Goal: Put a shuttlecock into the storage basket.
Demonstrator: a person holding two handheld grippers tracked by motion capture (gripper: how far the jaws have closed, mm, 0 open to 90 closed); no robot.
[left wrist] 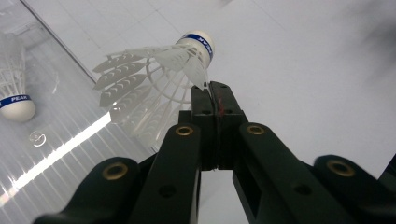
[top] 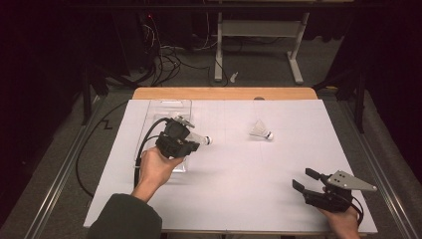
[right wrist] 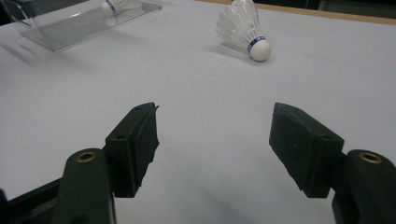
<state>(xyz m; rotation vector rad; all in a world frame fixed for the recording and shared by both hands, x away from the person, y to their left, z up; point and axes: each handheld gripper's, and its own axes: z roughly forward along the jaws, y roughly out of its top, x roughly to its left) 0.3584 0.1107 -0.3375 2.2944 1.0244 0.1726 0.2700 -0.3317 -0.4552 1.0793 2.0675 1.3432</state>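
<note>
My left gripper [top: 193, 144] hangs over the right edge of a clear plastic tray [top: 164, 107], its jaws shut on a feather of a white shuttlecock [top: 203, 141]. In the left gripper view the pinched shuttlecock [left wrist: 159, 79] points its blue-banded cork up and away from the gripper [left wrist: 215, 91]. A second shuttlecock [left wrist: 14, 93] lies in the tray [left wrist: 70, 140]. A third shuttlecock [top: 261, 132] lies on the white table sheet, right of centre. My right gripper [top: 302, 178] rests open near the front right, and the right gripper view shows nothing between its jaws [right wrist: 215, 144], with that shuttlecock [right wrist: 243, 28] well ahead.
A white sheet [top: 234, 169] covers the table, with a wooden edge [top: 224, 93] at the far side. The clear tray [right wrist: 70, 23] stands at the back left. A cable [top: 142, 144] trails from the left gripper. Beyond the table are a desk frame [top: 259, 30] and floor cables.
</note>
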